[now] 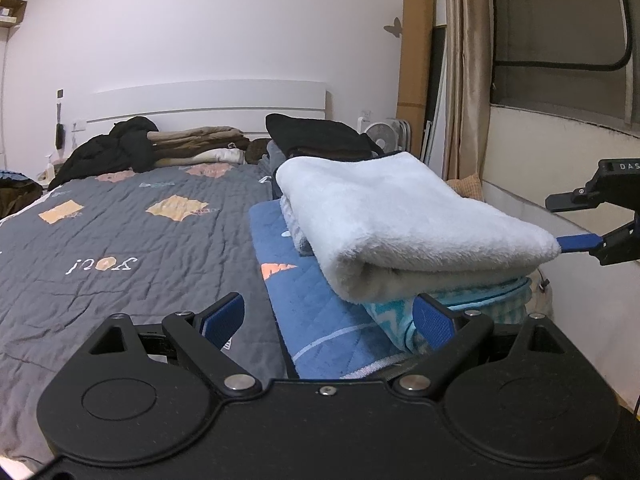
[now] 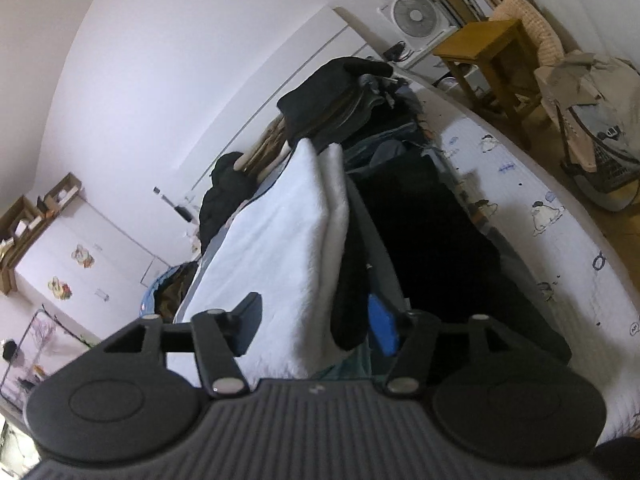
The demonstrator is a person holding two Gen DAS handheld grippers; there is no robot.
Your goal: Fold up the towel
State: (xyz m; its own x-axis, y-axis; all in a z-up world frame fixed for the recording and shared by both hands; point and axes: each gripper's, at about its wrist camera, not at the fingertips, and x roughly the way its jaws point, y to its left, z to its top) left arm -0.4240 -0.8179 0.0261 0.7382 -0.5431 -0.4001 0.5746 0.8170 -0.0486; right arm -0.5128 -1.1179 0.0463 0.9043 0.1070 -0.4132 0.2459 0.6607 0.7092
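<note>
A folded pale fluffy towel (image 1: 400, 220) lies on top of a stack of folded cloths (image 1: 472, 304) at the right side of the bed. My left gripper (image 1: 328, 320) stands open just in front of the stack, and its right pad (image 1: 434, 324) is beside the teal patterned cloth. At the towel's right end is my right gripper (image 1: 568, 222), one blue pad touching the edge. In the right wrist view the towel (image 2: 280, 260) runs between the spread fingers of the open right gripper (image 2: 316, 326), with nothing clamped.
The stack rests on a blue quilted mat (image 1: 304, 300) over a grey quilt (image 1: 120, 248). Piles of clothes (image 1: 316, 136) line the headboard. A fan (image 1: 380, 136), a cardboard tube (image 1: 416, 52) and a curtain (image 1: 466, 80) stand at the right. A wooden stool (image 2: 492, 52) is beside the bed.
</note>
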